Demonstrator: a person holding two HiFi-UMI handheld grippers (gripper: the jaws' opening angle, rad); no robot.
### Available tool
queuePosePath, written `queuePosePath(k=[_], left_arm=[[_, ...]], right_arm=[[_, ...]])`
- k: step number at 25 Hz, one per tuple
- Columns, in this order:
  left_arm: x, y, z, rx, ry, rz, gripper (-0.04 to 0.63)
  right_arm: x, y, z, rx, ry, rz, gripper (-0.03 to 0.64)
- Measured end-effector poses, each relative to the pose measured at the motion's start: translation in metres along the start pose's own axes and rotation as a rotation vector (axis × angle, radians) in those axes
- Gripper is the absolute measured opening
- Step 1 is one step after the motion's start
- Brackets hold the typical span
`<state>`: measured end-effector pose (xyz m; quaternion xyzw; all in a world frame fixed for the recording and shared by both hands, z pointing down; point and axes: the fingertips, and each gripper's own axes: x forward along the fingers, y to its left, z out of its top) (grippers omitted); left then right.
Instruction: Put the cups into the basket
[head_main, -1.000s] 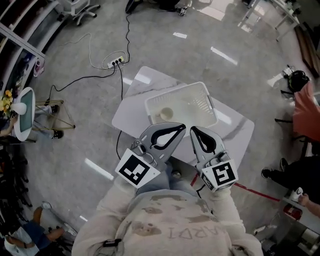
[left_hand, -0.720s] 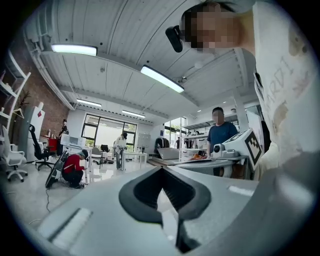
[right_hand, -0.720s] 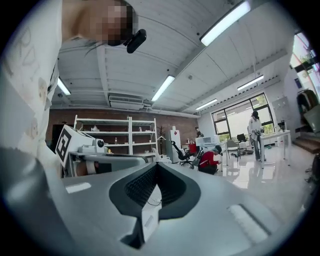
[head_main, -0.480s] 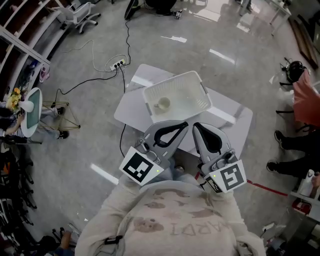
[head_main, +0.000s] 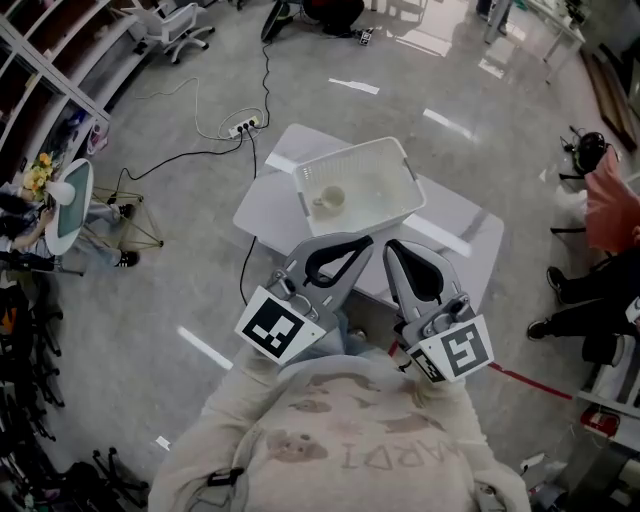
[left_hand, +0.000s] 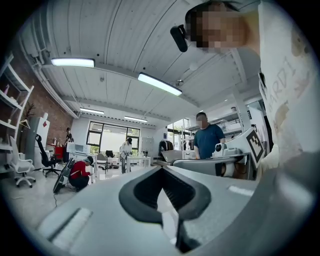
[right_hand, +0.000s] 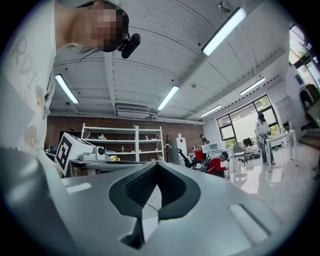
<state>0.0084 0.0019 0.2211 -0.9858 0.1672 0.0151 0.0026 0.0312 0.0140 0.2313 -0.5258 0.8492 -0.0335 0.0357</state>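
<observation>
A white mesh basket (head_main: 385, 165) stands on the small white table (head_main: 262, 212) in the head view. One pale cup (head_main: 329, 200) lies inside it, at its left side. Both grippers are held close to the person's chest, below the table's near edge and apart from the basket. My left gripper (head_main: 364, 242) (left_hand: 162, 168) is shut, its dark pads meeting at the tips with nothing between them. My right gripper (head_main: 391, 246) (right_hand: 157, 164) is shut and empty too. Both gripper views look up at the ceiling and the room, not at the table.
A power strip with cables (head_main: 244, 125) lies on the floor beyond the table. Shelving (head_main: 40, 60) runs along the left. People sit at the right edge (head_main: 610, 210). A person in a blue shirt (left_hand: 207, 141) stands nearby; another in red (left_hand: 80, 171) crouches farther off.
The head view has shifted, so the basket and table sit slightly higher in the picture. Both grippers stay shut near the chest, barely moved.
</observation>
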Motion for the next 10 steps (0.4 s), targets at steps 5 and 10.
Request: queuePosePath(k=[5, 10], left_arm=[[-0.006, -0.009, 0.005, 0.005, -0.002, -0.011, 0.0], [-0.012, -0.019, 0.002, 0.011, -0.006, -0.024, 0.0]], right_arm=[[-0.007, 0.009, 0.006, -0.008, -0.009, -0.002, 0.023], [-0.017, 0.02, 0.003, -0.015, -0.014, -0.006, 0.023]])
